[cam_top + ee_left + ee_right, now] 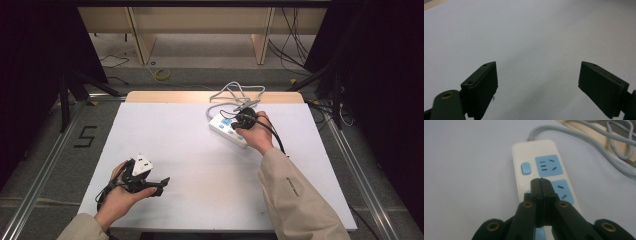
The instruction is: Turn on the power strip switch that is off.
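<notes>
Right gripper view: the right claw (540,182), pressed together, over a power strip (541,170); left claw (537,82) spread.

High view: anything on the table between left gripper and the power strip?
Nothing. In the high view, bare white table runs from the left gripper, jaws open, up to the power strip, where the right gripper sits, jaws shut.
</notes>
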Motion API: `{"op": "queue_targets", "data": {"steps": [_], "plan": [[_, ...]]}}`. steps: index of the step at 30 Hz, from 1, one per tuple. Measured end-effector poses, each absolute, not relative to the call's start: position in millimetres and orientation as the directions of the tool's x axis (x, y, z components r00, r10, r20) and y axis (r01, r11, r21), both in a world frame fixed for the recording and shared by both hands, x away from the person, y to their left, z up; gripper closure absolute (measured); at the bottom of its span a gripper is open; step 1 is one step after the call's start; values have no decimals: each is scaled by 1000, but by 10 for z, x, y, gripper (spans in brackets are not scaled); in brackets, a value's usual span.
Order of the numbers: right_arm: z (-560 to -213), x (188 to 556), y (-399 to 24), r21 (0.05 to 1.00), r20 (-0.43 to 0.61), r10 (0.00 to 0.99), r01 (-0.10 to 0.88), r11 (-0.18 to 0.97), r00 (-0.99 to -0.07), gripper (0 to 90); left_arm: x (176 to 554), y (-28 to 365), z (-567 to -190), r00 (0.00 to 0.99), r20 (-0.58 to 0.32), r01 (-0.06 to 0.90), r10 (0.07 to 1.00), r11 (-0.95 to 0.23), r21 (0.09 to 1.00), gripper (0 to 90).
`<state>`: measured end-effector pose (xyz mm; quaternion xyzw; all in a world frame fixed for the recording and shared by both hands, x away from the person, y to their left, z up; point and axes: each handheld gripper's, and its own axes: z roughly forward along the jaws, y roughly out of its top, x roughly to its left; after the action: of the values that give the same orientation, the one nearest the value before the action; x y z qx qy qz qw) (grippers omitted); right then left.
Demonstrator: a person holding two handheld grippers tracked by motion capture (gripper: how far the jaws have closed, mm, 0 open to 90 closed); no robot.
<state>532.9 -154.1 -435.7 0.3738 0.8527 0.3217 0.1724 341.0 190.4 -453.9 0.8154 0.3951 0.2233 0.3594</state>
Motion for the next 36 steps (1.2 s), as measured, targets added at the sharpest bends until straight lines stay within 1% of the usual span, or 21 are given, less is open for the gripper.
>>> {"op": "queue_targets", "data": {"steps": [36], "plan": [[-4422, 5525, -1318, 670, -49, 740, 527, 523, -671, 900, 3413, 1904, -4539, 591, 78, 484, 803, -430, 762, 154]]}}
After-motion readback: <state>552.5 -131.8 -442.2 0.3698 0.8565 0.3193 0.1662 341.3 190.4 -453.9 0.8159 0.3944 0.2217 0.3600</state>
